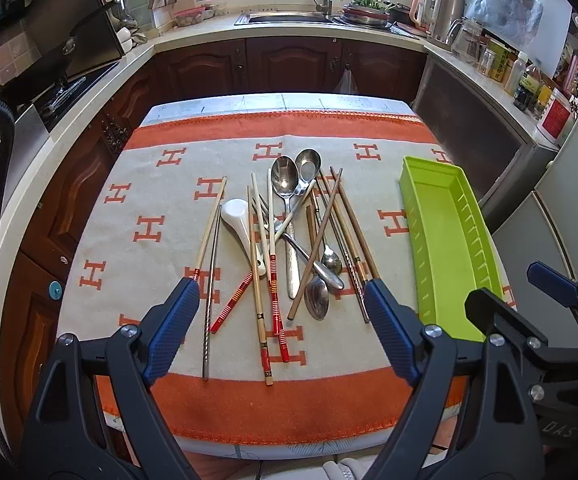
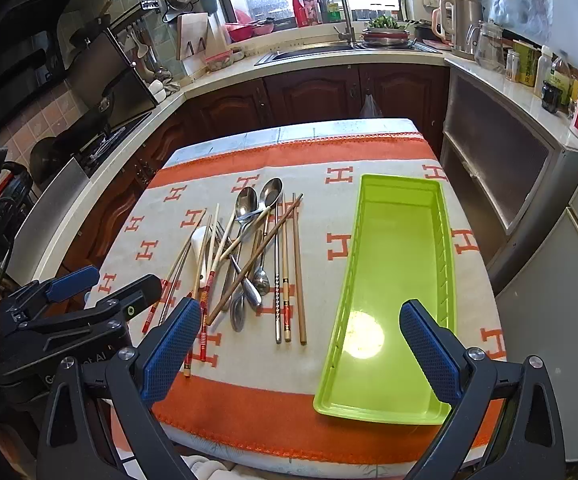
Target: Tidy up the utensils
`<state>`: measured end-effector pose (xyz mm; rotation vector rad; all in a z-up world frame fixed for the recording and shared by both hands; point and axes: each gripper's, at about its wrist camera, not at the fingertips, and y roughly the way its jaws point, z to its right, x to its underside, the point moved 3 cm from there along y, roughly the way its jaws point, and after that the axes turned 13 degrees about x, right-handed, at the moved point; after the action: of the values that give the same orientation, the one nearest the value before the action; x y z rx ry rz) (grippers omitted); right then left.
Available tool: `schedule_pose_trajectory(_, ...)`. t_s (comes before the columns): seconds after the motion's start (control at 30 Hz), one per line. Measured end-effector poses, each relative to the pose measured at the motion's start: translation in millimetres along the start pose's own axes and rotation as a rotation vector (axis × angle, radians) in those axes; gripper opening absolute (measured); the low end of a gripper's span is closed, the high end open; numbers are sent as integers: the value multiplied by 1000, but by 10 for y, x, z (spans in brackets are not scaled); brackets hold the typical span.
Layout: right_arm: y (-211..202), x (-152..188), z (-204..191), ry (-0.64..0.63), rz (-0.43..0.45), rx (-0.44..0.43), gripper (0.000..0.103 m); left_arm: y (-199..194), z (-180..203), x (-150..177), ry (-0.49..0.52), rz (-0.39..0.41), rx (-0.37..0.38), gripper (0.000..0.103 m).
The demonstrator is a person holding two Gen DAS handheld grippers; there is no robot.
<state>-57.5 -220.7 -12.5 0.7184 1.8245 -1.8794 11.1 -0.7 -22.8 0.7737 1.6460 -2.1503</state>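
Observation:
A loose pile of utensils (image 1: 289,240) (image 2: 249,256) lies on the orange and beige cloth: metal spoons (image 1: 285,182), a white ceramic spoon (image 1: 239,220), a fork, wooden chopsticks (image 1: 317,244) and red-tipped chopsticks (image 1: 273,280). A lime green tray (image 1: 453,240) (image 2: 401,280) lies to their right with nothing in it. My left gripper (image 1: 283,290) hovers open above the near end of the pile, holding nothing. Over the tray's near end, my right gripper (image 2: 301,312) stands open and holds nothing. Each gripper shows in the other's view: the right gripper (image 1: 517,284) and the left gripper (image 2: 117,278).
The cloth (image 1: 217,412) covers a small table amid dark wood cabinets (image 1: 289,64). Behind run a counter with a sink (image 1: 289,18), a stove (image 1: 61,96) at the left, and jars and a kettle (image 2: 453,16) at the right. A grey appliance (image 2: 561,288) stands beside the table.

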Motion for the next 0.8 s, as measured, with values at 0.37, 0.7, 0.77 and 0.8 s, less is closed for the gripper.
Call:
schedule_pose_trajectory(0.37,46,23,-6,3,-8,-5,101,-5,-11,12,2,-2,-4,83)
schedule_pose_trajectory(0.7,39,16,-3,3,-9,-6,101,-11,-40,33,-6,-9,-1,83)
schedule_pose_trajectory(0.77,47,22,-9,4,-8,-7,101,-17,-44,37,-4,-7,-2,83)
schedule_pose_trajectory(0.8,38,14,-4,4,-9,-8,101,-18,-47,36,-4,-6,-1,83)
